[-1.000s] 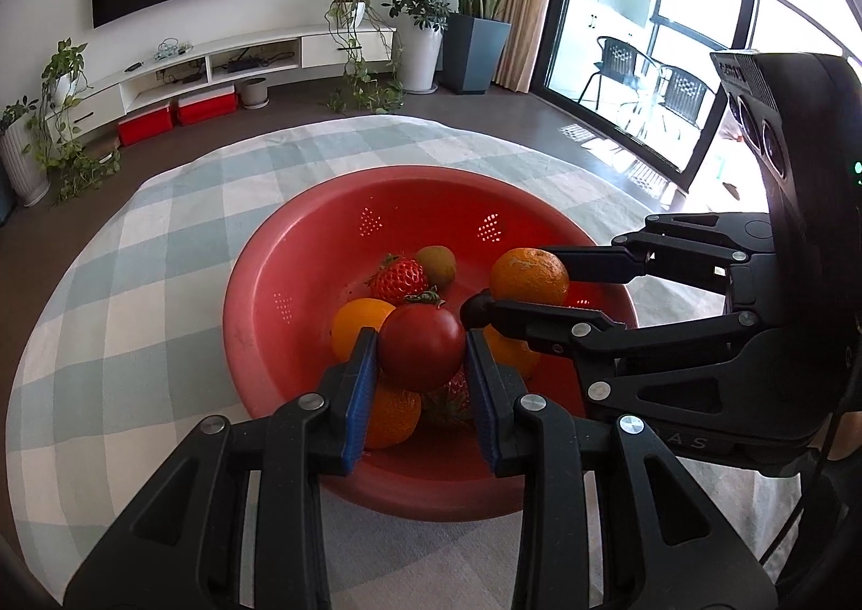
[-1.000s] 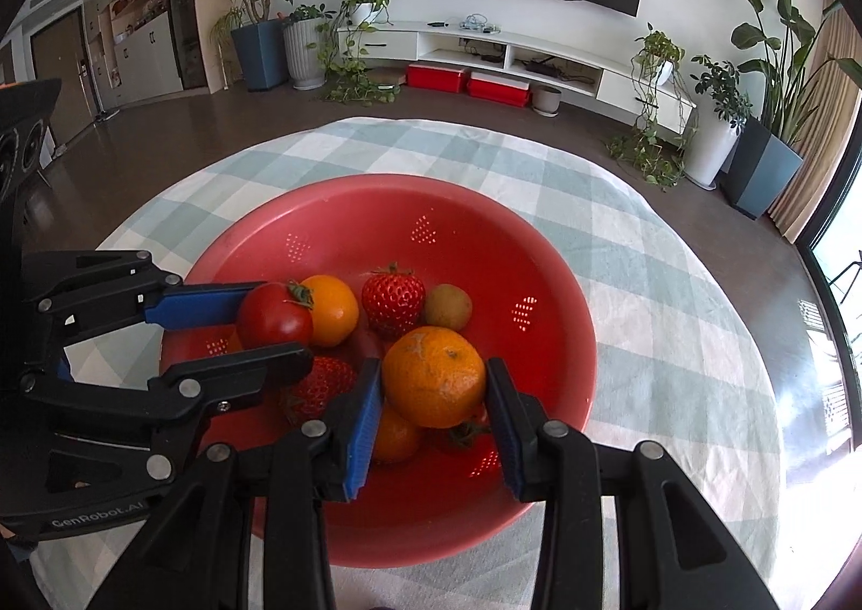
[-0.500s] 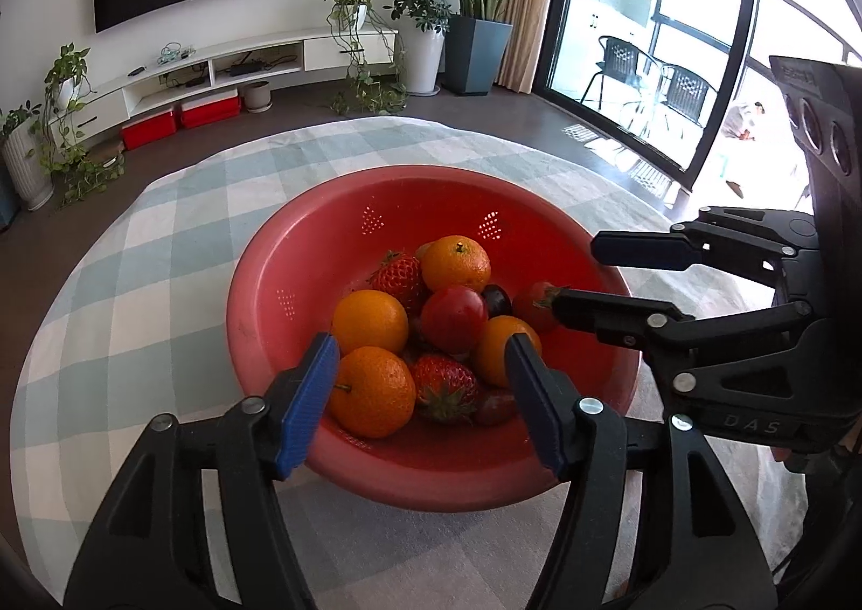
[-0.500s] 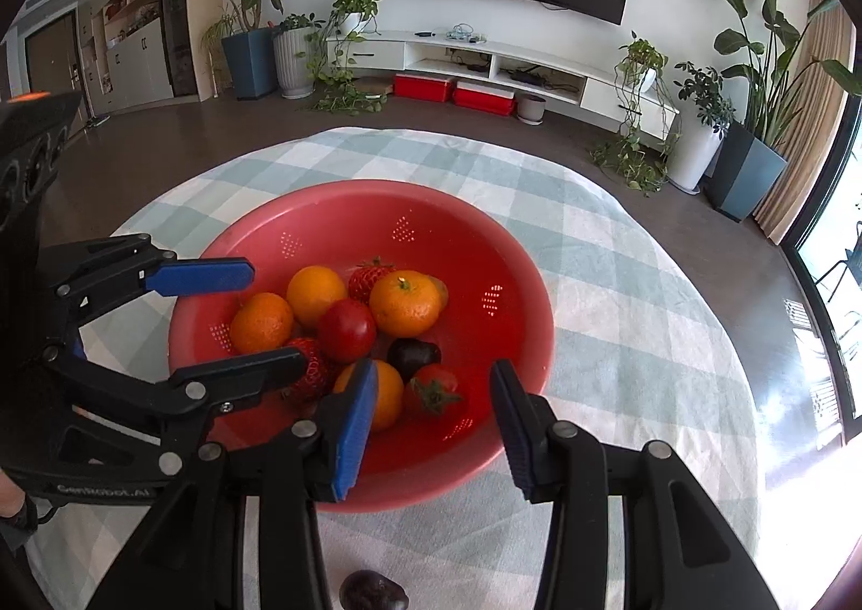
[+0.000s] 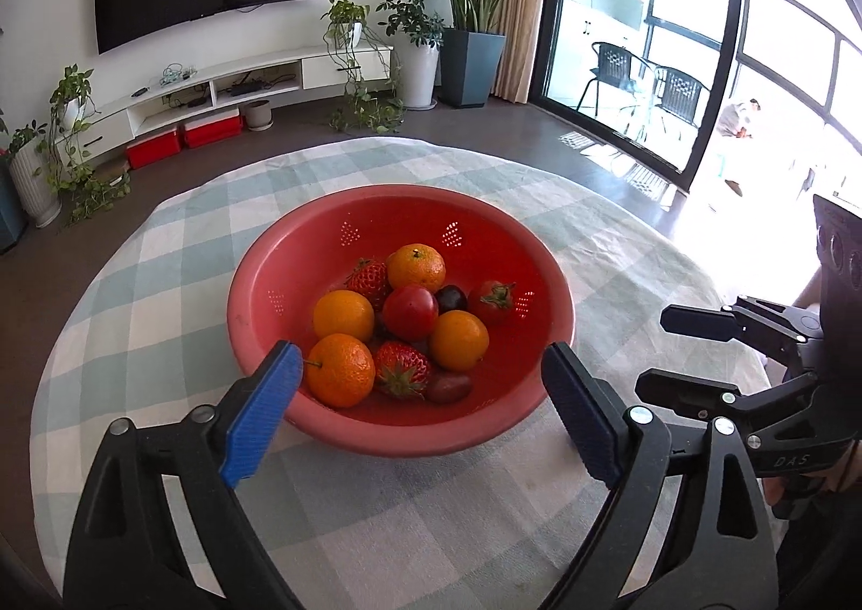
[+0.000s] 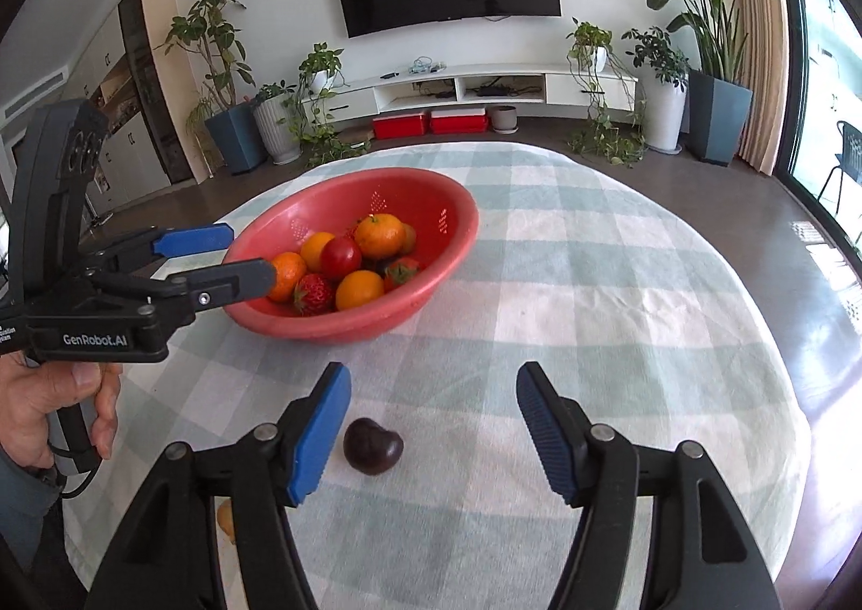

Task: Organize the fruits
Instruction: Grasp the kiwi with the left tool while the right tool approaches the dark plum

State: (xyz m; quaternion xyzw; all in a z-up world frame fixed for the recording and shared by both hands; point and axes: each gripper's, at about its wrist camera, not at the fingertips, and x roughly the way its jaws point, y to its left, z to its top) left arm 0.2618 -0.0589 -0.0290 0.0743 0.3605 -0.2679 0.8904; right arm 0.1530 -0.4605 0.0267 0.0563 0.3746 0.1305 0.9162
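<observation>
Both tools have just been opening and backed off: left tool (image 5: 417, 408) and right tool (image 6: 431, 429) gape empty. Red colander (image 5: 555, 286) on the table (image 5: 134, 286) holds oranges, tomatoes, strawberries. Only the right view shows a dark plum (image 6: 373, 445) at 6 o'clock of the colander.

From my right cam: right gripper (image 6: 431, 421) has just been opening, jaws wide over the checkered tablecloth (image 6: 619, 286), nothing gripped. A dark plum (image 6: 373, 446) sits on the cloth just beside the left pad. Red colander (image 6: 431, 281) of fruit is further back, left gripper (image 6: 226, 260) at its rim, jaws apart.
</observation>
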